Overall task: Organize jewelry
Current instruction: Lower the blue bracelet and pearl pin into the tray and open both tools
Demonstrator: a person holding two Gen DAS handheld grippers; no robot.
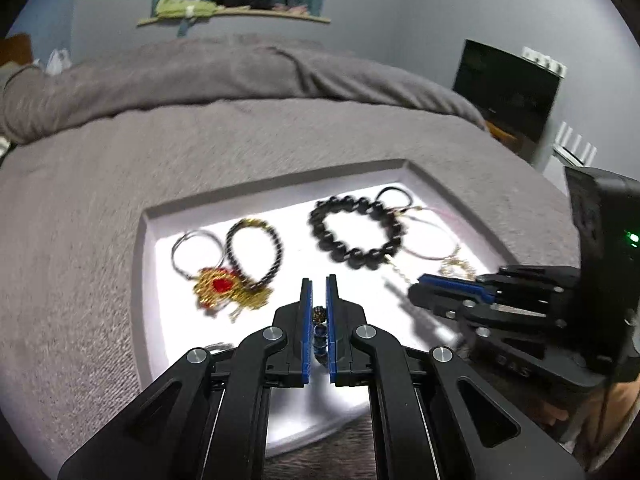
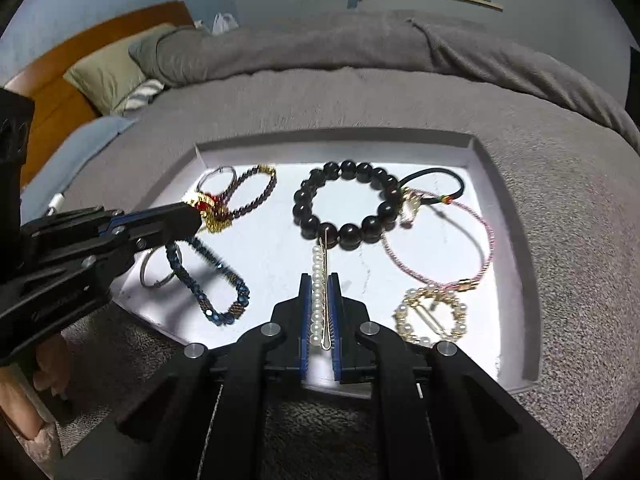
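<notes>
Right fingers: we saw the right gripper clenched on a pearl hair clip, which lay lengthwise between the blue pads and stuck out past the tips.
Left fingers: the left gripper was closed on a blue beaded bracelet, whose loop hung below the tips over the near left part of the tray.
Just ahead of the right tips: a black bead bracelet lay on the white tray, touching the clip's far end in our view.
Right of those tips: a pearl ring brooch, then a pink cord bracelet.
Ahead of the left tips: a gold and red pendant, blurred.
Farthest: a grey blanket lay around the tray.
</notes>
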